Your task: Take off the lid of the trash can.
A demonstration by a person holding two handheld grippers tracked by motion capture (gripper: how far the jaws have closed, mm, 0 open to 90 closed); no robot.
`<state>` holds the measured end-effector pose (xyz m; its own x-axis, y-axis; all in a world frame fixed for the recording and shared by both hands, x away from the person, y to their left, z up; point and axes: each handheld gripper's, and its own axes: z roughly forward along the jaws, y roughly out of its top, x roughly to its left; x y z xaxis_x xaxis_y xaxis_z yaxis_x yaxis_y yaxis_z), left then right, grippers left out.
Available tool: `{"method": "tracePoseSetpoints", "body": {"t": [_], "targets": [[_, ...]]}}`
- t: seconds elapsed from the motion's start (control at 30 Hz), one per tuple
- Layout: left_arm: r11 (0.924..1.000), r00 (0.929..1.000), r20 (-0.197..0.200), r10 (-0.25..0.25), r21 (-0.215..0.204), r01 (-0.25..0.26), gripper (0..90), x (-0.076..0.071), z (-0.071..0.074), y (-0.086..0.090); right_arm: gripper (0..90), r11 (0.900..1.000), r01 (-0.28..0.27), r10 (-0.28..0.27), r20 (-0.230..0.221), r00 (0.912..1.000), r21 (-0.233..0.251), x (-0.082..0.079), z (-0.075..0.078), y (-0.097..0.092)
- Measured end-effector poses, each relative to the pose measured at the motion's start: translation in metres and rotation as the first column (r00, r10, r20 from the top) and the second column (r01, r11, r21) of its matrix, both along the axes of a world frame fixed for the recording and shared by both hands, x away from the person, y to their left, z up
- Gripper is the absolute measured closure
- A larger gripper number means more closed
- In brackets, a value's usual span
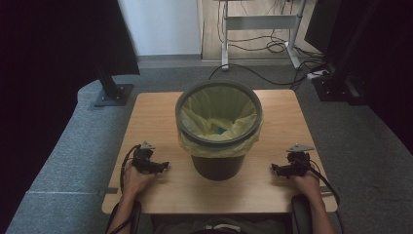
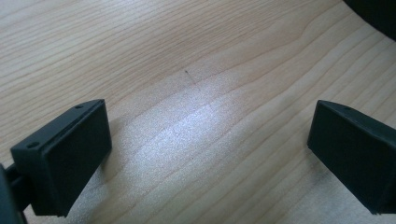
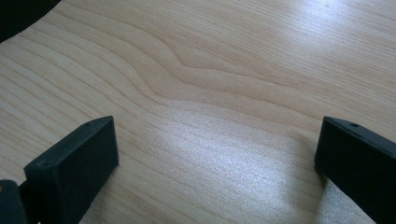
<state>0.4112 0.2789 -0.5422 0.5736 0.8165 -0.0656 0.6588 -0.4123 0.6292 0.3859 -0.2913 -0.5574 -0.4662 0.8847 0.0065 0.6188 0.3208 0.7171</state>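
I rested my left gripper (image 1: 163,165) and right gripper (image 1: 274,168) on the table (image 1: 146,117), jaws spread wide and empty, one either side of the bin (image 1: 218,165) with its yellow liner (image 1: 195,114), each aimed inward, ready, I'd judge, to reach it from both sides.

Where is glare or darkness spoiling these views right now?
High view: dark and dim at both sides, the bin readable in the middle. Left gripper view: a pale sheen on the table between the open tongs. Right gripper view: the same sheen on the wood, grain sharp.
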Motion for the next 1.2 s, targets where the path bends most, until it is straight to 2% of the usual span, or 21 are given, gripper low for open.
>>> {"method": "tracePoseSetpoints", "body": {"t": [0.13,0.33,0.67,1.1,1.2], "targets": [[1.0,1.0,-0.009,0.0,-0.002,0.0,0.0,0.0,0.004,0.001,0.0,1.0,0.001,-0.001,0.0,1.0,0.0,0.0,0.0,0.0],[0.9992,1.0,-0.003,-0.005,-0.039,0.005,0.7,0.0,0.015,0.001,0.0,1.0,0.0,0.0,0.0,1.0,0.0,0.0,0.0,0.0],[0.9984,0.9992,0.009,-0.039,-0.041,0.039,0.0,0.003,0.041,-0.006,0.0,1.0,-0.001,0.001,0.0,1.0,0.001,0.0,0.0,0.0],[0.9951,0.9983,-0.01,-0.057,-0.081,0.056,0.0,0.01,0.077,-0.011,0.0,0.9999,-0.01,0.01,0.0,0.9999,0.0,-0.001,0.0,0.001],[0.9948,0.9976,-0.019,-0.066,-0.079,0.065,0.0,0.012,0.085,-0.012,0.0,0.9999,-0.012,0.012,0.0,0.9999,0.0,-0.001,0.0,0.001]]}}
